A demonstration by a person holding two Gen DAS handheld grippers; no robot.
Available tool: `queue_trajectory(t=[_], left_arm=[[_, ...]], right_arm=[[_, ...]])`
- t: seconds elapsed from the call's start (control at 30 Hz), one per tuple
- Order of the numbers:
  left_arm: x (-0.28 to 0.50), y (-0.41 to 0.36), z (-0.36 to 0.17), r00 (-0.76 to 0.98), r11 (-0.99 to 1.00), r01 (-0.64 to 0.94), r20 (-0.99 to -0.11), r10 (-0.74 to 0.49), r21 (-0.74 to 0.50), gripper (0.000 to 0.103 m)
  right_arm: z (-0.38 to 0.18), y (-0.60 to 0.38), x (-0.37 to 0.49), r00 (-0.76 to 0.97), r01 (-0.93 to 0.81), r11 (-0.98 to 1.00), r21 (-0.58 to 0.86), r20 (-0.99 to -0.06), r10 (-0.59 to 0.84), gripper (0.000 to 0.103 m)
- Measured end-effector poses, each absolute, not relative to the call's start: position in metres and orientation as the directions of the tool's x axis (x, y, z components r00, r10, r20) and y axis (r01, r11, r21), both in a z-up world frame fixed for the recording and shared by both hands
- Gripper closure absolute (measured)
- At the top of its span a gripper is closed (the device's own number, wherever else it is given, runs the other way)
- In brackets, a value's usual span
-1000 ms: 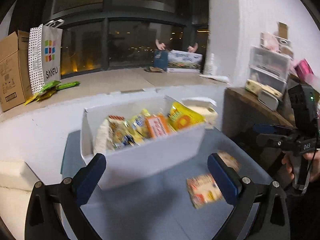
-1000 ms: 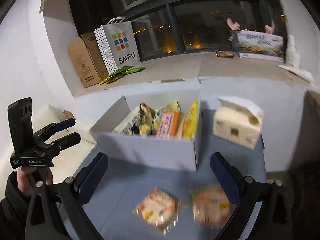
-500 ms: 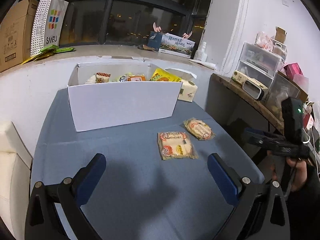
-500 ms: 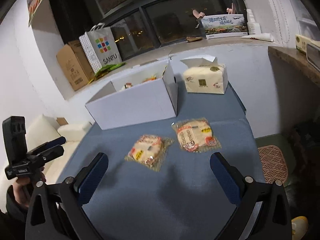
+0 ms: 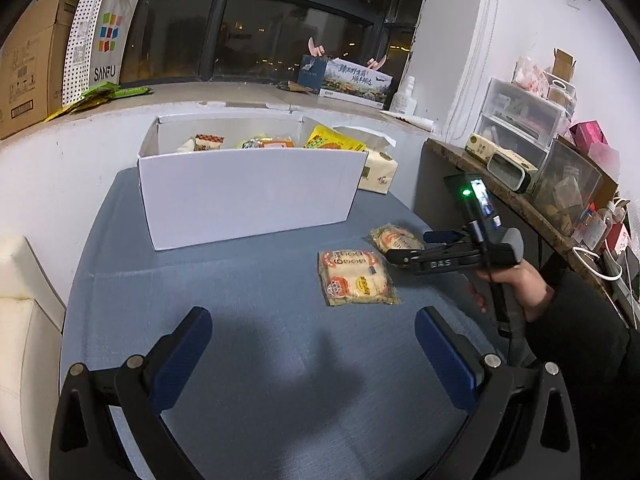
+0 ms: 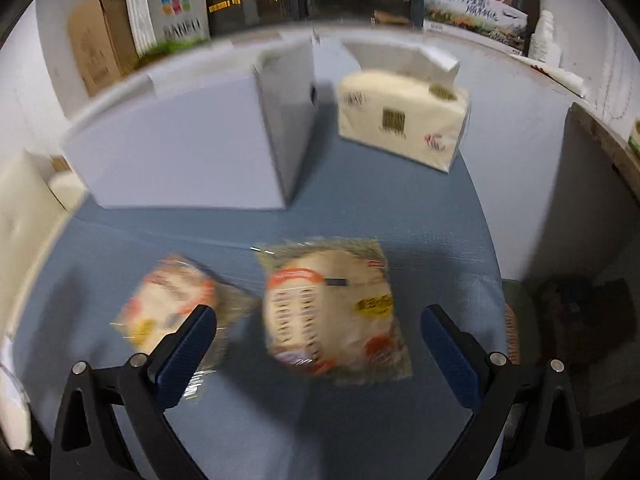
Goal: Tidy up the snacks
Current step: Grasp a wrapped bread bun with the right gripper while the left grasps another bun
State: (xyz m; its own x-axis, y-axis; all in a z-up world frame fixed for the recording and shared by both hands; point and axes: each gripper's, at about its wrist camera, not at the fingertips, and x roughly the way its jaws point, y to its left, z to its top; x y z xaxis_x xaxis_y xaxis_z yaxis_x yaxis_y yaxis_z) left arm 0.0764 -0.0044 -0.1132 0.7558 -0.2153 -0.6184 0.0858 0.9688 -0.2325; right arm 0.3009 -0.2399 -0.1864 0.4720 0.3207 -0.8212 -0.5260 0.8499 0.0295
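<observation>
Snack packets [image 6: 332, 312] lie loose on the blue worktop [image 5: 248, 312] in front of the white box [image 5: 248, 192] already holding others, so the right tongs [image 6: 318, 354] hang wide above the nearer-right packet, while the left tongs [image 5: 312, 354] wait wide and empty.

A lived-in home corner. A shopping bag [image 5: 102, 36] and cardboard box [image 5: 28, 64] crowd the dark window's sill, plastic drawers [image 5: 516, 128] hold clutter (tissue pack [image 6: 402, 118] nearby).

box [image 5: 248, 192] behind two snack packs [image 5: 356, 282] | tissue pack [image 6: 402, 118] right of box | all on table [image 5: 260, 360]
</observation>
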Motion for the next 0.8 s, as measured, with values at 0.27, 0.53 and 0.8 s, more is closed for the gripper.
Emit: queue_trajectory(t=[0.27,0.53,0.8], left_arm=[[0.09,-0.016,-0.124,0.721,0.966,0.111,-0.649,-0.241,-0.234,0.0],[0.141,-0.058,-0.142,0.64,0.963,0.193,-0.72,-0.268,-0.187,0.0],[0.205,-0.103,-0.17,0.557,0.968,0.223,-0.8,-0.224,-0.116,0.0]], right_arm=[[-0.195,-0.244,0.301,0.471,-0.537,0.844,0.007,-0.827,0.307,0.025],[-0.149,-0.285,0.259,0.513,-0.525,0.837,0.151,-0.729,0.453,0.025],[-0.096,-0.323,0.182,0.609,-0.507,0.826,0.245,-0.577,0.545,0.025]])
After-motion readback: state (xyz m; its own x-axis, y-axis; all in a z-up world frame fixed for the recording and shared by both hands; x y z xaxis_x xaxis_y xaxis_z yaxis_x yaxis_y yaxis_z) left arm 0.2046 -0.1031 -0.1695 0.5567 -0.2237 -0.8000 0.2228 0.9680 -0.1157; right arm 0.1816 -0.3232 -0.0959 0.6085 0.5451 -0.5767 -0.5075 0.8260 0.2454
